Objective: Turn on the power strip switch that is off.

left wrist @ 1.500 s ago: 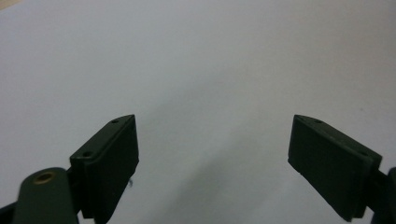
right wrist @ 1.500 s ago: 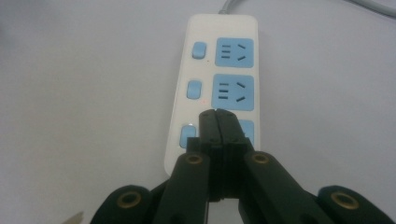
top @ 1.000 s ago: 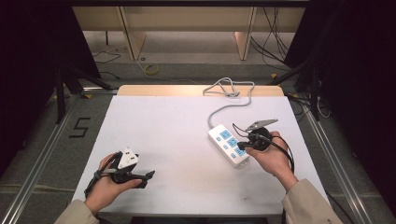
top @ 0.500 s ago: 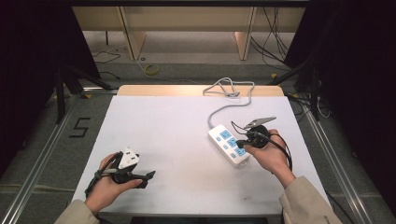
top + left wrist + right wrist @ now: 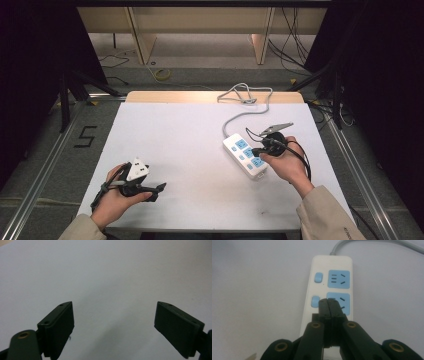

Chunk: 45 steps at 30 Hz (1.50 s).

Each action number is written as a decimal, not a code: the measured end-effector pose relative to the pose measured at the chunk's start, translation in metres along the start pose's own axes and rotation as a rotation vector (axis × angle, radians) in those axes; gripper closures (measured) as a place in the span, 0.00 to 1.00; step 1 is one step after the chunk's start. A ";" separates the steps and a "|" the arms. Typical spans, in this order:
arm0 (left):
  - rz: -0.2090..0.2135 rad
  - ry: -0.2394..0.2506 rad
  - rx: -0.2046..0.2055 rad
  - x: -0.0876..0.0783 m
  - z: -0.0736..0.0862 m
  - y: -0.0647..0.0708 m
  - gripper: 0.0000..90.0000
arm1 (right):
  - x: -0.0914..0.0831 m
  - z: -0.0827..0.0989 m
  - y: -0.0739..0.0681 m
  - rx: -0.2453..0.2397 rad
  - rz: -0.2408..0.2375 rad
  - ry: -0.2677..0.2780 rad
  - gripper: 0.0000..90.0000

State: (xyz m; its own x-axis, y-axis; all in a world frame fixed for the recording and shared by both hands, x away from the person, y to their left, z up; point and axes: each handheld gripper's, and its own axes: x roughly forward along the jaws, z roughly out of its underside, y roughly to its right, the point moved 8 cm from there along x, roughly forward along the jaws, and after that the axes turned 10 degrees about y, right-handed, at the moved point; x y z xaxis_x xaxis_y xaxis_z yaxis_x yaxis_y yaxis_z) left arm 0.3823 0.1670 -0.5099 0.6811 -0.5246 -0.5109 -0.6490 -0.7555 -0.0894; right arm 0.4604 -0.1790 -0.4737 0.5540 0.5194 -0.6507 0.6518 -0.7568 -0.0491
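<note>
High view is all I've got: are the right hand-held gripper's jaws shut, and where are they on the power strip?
Observer: Shut. The right hand-held gripper has its closed tips over the power strip, beside the second blue switch.
Operator: Is the far switch covered?
Observer: No, the far blue switch is uncovered.
Operator: And the left one?
Observer: The left hand-held gripper is open, nothing between its jaws, over bare white table.
</note>
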 end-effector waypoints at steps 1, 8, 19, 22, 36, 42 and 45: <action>0.000 0.000 0.000 0.000 0.000 0.000 0.18 | 0.000 0.000 0.000 0.001 0.000 0.000 1.00; 0.001 0.000 -0.002 0.000 0.000 0.000 0.18 | 0.003 -0.004 0.000 0.001 -0.002 -0.001 1.00; 0.001 0.002 -0.005 0.000 0.000 0.000 0.18 | 0.009 -0.007 0.000 -0.006 -0.002 -0.016 1.00; 0.001 0.003 -0.006 0.000 0.000 0.000 0.18 | 0.011 -0.007 -0.001 -0.007 -0.003 -0.024 1.00; 0.001 0.007 -0.008 0.000 -0.001 0.000 0.18 | 0.017 -0.014 -0.003 -0.011 -0.006 -0.042 1.00; 0.004 0.008 -0.007 0.000 -0.001 0.001 0.18 | 0.020 -0.016 -0.004 -0.011 -0.007 -0.051 1.00; 0.003 0.007 -0.007 0.000 -0.001 0.001 0.18 | 0.022 -0.019 -0.005 -0.011 -0.010 -0.053 1.00</action>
State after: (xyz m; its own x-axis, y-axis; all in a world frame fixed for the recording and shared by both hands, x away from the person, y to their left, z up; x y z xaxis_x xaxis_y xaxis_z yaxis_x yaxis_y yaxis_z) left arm 0.3822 0.1662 -0.5091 0.6813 -0.5300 -0.5049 -0.6490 -0.7564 -0.0816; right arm 0.4788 -0.1566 -0.4732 0.5196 0.5048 -0.6893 0.6626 -0.7474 -0.0478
